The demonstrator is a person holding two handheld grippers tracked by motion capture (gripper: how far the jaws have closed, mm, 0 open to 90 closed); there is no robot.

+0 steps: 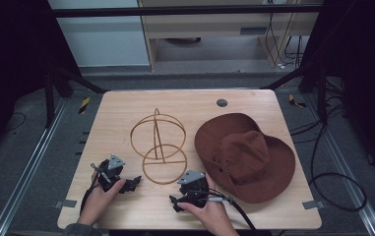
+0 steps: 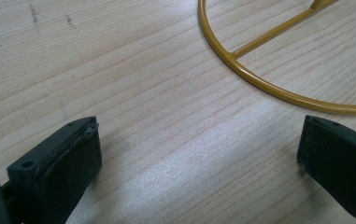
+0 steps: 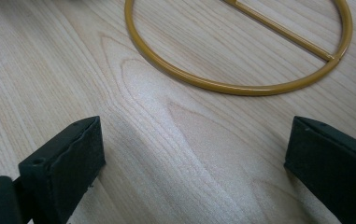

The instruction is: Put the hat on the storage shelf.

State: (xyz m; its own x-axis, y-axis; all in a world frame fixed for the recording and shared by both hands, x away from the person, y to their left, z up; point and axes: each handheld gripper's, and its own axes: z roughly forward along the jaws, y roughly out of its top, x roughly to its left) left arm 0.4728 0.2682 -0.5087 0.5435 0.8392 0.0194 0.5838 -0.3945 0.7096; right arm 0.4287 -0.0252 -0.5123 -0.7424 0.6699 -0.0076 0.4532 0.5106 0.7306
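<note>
High view puts my left gripper point(image 1: 135, 183) and right gripper point(image 1: 174, 200) low on the table point(image 1: 126, 211), each just beside the base ring of the wire hat stand point(image 1: 158, 142), touching nothing. Both sets of jaws stand wide, with bare wood between them. I judge this the approach step (nothing grasped yet). The brown hat point(image 1: 246, 155) lies right of the stand; next I'd want the right gripper on its brim.

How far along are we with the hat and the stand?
Nothing looks done: the hat lies flat on the table, right of the wire stand and apart from it. Nothing is in hand: the left gripper and right gripper are open near the stand's base ring. Any handling remains.
</note>
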